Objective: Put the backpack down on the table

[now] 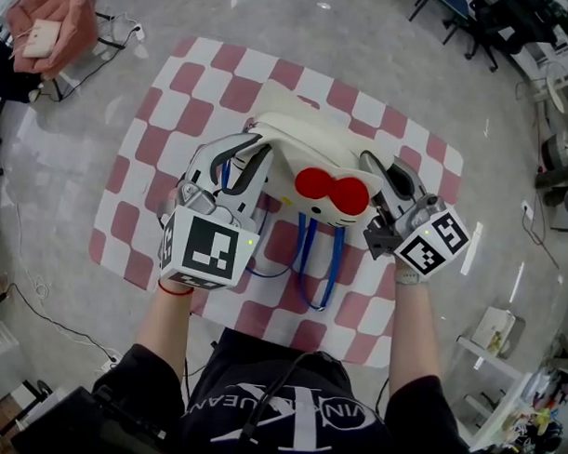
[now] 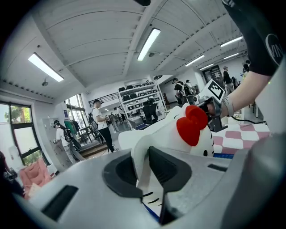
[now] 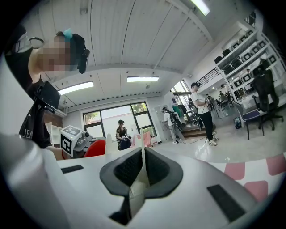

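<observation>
Two grippers sit nearest us, one in each hand. The left gripper (image 1: 252, 153) has its jaws pressed on a fold of white fabric, and the right gripper (image 1: 377, 173) pinches a thin white edge the same way. Both hold one backpack (image 1: 315, 148), stretched between them over the red-and-white checked table (image 1: 177, 87). We cannot tell whether its base touches the cloth. It is white, with one red bow (image 1: 332, 190) and drawn whiskers. Blue straps (image 1: 318, 264) hang below. Its inside is out of sight.
</observation>
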`<state>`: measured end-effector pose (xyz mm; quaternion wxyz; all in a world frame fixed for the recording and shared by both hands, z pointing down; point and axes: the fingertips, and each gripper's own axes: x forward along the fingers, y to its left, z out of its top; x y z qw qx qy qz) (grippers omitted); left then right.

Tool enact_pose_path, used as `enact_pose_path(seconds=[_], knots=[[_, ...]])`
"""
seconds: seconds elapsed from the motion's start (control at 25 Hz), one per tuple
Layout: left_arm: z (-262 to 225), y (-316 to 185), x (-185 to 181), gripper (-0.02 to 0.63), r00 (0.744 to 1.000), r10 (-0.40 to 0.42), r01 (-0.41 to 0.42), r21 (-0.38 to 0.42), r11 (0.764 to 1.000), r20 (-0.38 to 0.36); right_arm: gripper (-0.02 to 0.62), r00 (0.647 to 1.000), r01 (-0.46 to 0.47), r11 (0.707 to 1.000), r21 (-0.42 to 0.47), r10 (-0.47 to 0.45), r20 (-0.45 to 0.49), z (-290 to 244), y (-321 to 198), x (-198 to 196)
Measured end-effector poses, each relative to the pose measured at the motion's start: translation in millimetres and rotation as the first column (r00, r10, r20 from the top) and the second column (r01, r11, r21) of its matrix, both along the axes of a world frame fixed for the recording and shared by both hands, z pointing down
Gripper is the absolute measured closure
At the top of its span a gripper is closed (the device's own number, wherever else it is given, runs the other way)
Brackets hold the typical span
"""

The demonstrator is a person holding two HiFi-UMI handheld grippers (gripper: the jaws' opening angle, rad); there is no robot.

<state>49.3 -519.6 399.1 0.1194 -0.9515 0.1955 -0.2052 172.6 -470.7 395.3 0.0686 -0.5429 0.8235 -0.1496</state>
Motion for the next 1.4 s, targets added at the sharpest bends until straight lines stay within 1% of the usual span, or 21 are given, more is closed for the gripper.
enact_pose_path(seconds=[0.16,0.44,0.6,0.8,1.16,1.4], knots=[[2,-3,3,0.541,1.000,0.000,0.000,0.018,1.000,-0.004,0.584,1.000,0.003,1.000,0.020,-0.003,-0.015,1,-4,4],[6,6,1,0.541,1.000,0.014,-0.012,0.053,0.999,-0.028,0.584,0.999,0.014,0.999,0.047,-0.013,-0.034,5,5,2],[12,15,-4,0.541,1.000,0.014,-0.013,0.027,1.000,-0.013,0.583,0.999,0.021,0.999,0.045,-0.019,-0.041,9,12,-3],[14,21,-8,0.541,1.000,0.024,-0.023,0.051,0.998,-0.018,0.583,0.999,0.018,0.999,0.041,-0.016,-0.043,10,18,-6],[18,31,-14,0.541,1.000,0.025,-0.024,0.042,0.999,-0.008,0.583,0.997,0.016,1.000,0.024,-0.014,-0.075,10,27,-12],[20,36,-13,0.541,0.998,0.049,-0.049,-0.003,0.999,0.026,0.583,0.995,0.001,1.000,-0.005,-0.002,-0.103,10,28,-12]])
